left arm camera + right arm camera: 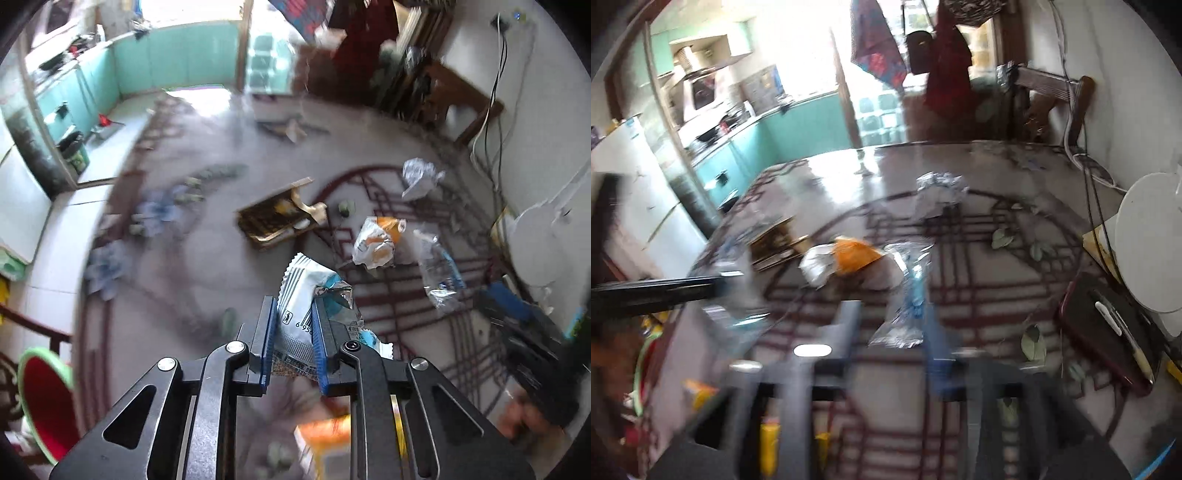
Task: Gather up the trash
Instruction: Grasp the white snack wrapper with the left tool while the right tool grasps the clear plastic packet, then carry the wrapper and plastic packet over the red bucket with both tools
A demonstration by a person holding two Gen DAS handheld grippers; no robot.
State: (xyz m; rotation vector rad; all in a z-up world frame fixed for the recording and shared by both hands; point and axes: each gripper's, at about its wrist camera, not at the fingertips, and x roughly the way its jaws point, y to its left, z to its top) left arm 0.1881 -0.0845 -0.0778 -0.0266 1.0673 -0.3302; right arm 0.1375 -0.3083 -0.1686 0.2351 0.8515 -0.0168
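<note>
My left gripper is shut on a white snack wrapper with a barcode and holds it above the glass table. On the table lie an orange and white wrapper, a clear plastic wrapper with blue print, a crumpled silver foil and an open brown box. My right gripper is blurred and open, low over the table, with the clear blue wrapper between its fingers. The orange wrapper and the foil lie beyond it.
A red bin with a green rim stands at the lower left below the table. A dark notebook with a pen and a white fan base sit at the table's right side. Cables hang along the wall. Dry leaves lie on the table.
</note>
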